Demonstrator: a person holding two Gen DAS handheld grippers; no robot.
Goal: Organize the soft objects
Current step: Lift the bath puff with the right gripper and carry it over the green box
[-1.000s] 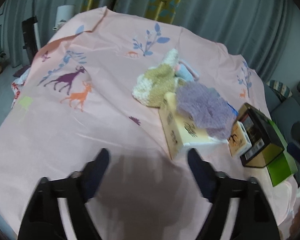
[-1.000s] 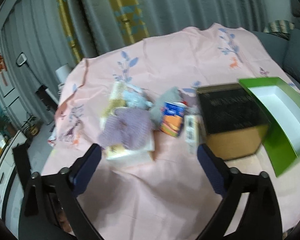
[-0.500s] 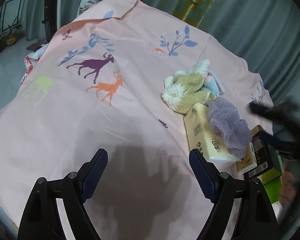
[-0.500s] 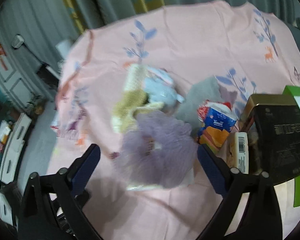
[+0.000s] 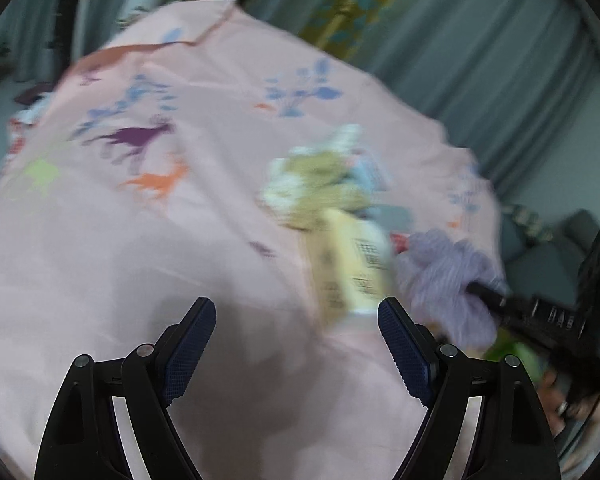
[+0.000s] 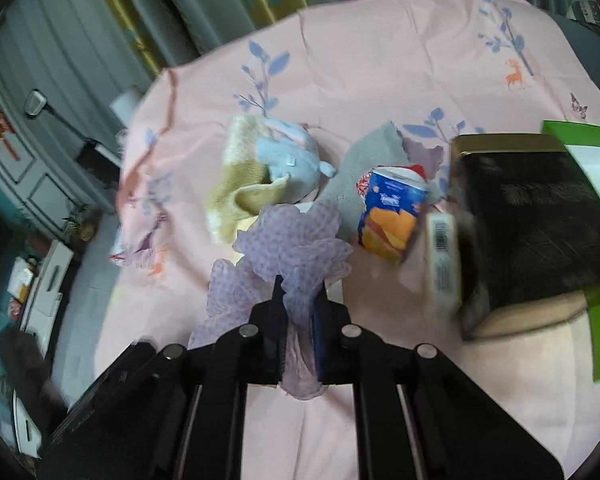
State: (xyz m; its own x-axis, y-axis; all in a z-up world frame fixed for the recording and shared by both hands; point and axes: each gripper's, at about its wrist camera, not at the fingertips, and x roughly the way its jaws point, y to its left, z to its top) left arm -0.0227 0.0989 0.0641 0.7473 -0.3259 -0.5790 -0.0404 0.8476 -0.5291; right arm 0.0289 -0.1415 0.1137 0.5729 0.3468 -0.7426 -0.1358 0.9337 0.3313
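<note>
My right gripper (image 6: 299,296) is shut on the purple mesh bath pouf (image 6: 288,248), whose frills bulge out ahead of the jaws. The left wrist view shows the same pouf (image 5: 444,268) pinched by that gripper's black fingers at the right. Behind it lie a yellow-and-white knitted cloth (image 6: 242,184), a pale blue plush toy (image 6: 288,160) and a grey cloth (image 6: 370,152). My left gripper (image 5: 296,336) is open over bare pink cloth, with nothing between its fingers. A yellow tissue pack (image 5: 352,264) lies just ahead of it, to the right.
A blue-and-orange tissue packet (image 6: 392,212), a small white carton (image 6: 442,260), a black-and-gold box (image 6: 528,228) and an open green box (image 6: 588,152) crowd the right side. The pink printed tablecloth (image 5: 100,240) covers the table. Curtains hang behind.
My right gripper moved in over the purple pouf and shut on it. The left gripper turned a little and stayed open.
</note>
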